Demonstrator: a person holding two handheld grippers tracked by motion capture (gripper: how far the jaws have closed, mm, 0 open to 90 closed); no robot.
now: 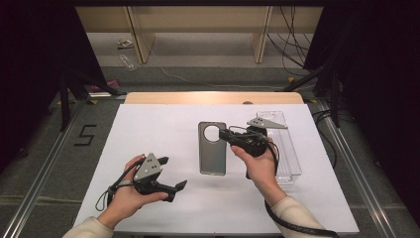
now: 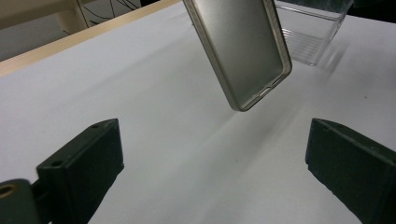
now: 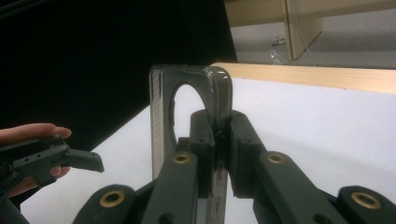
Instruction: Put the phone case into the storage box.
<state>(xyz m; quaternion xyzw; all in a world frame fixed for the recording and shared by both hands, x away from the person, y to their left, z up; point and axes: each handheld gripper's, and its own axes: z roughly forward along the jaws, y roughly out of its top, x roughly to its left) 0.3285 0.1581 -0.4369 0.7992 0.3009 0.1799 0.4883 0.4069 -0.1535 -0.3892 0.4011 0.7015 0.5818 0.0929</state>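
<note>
We note a white table (image 1: 148, 148) with a wooden far edge, dark curtains at both sides. The right gripper (image 1: 224, 134) has its jaws clamped on the upper edge of a grey phone case (image 1: 212, 148), beside its round camera hole, holding it above the table's middle. A clear plastic tray (image 1: 287, 148) lies just right of that hand. The left gripper (image 1: 171, 173) sits at the near left, jaws wide apart and empty, the case's lower end hanging beyond them.
</note>
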